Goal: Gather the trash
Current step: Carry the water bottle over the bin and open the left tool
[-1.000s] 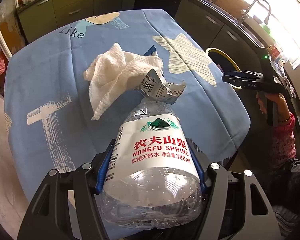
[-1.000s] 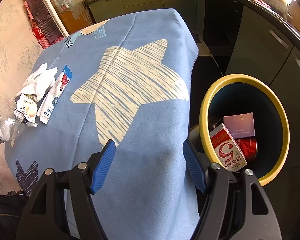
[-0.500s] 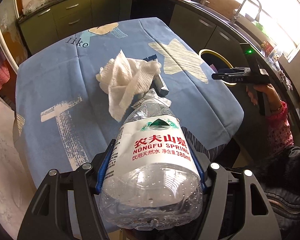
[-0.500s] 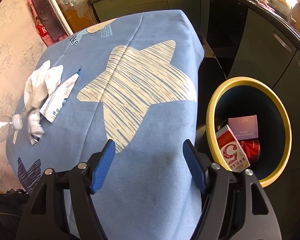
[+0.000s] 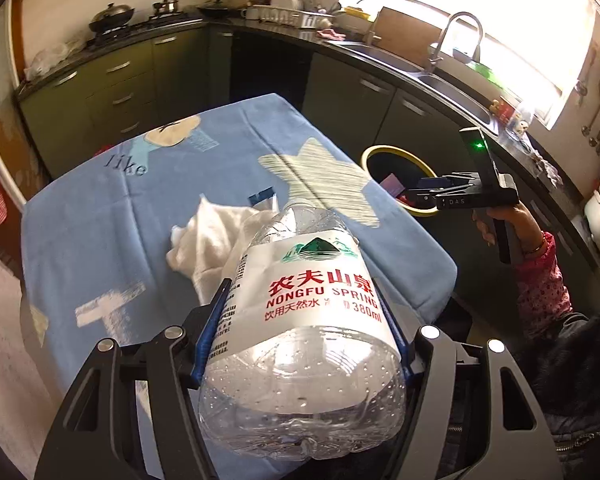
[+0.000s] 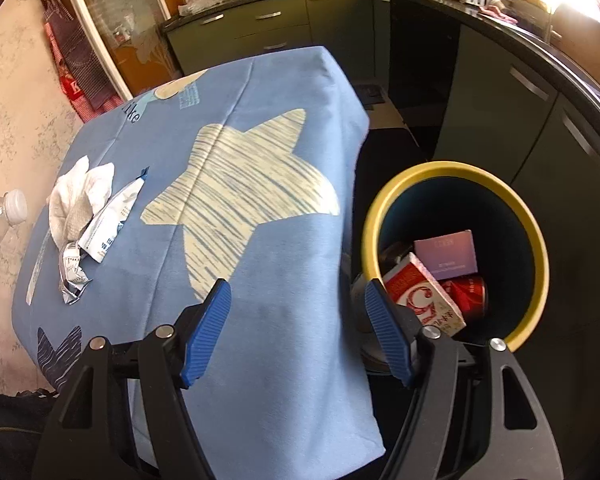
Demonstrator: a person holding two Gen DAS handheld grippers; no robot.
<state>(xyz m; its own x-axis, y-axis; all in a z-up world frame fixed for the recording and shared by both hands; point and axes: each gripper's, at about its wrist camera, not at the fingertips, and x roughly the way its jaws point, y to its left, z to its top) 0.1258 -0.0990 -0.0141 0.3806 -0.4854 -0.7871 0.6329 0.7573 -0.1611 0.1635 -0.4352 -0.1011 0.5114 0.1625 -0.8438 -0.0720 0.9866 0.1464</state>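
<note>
Clear, dimpled plastic is filling the left wrist view: an empty Nongfu Spring water bottle (image 5: pixel 300 320) is lying lengthwise between the ribbed blue pads (image 5: pixel 212 332) of the left gripper (image 5: pixel 304 332), which are grasping it around its white paper label, base toward the camera and neck pointing away. Its white screw cap (image 6: pixel 15 206) is showing at the left edge of the right wrist view, off the edge of the table.

Below the bottle, a soft blue tablecloth (image 5: pixel 100 216) printed with a pale, streaked star (image 6: pixel 240 196) is covering the table. On it a crumpled, quilted white paper towel (image 6: pixel 78 200) is lying bunched, touching a flattened white-and-blue wrapper (image 6: pixel 112 220); a crushed silvery wrapper with a barcode (image 6: pixel 72 276) is sitting just beside them, nearer the cloth's edge.

The right gripper (image 6: pixel 298 328) is hovering over the hanging corner of the cloth with its ribbed blue pads (image 6: pixel 208 328) spread apart and nothing between them. In the left wrist view a hand (image 5: pixel 504 224) in a pink patterned sleeve (image 5: pixel 544 292) is gripping its black handle.

Beside the table a round bin with a yellow rim (image 6: pixel 528 224) and dark inner wall is standing on the floor, holding a red-and-white carton (image 6: pixel 424 300), a lilac box (image 6: pixel 448 256) and a red can (image 6: pixel 470 296).
</note>
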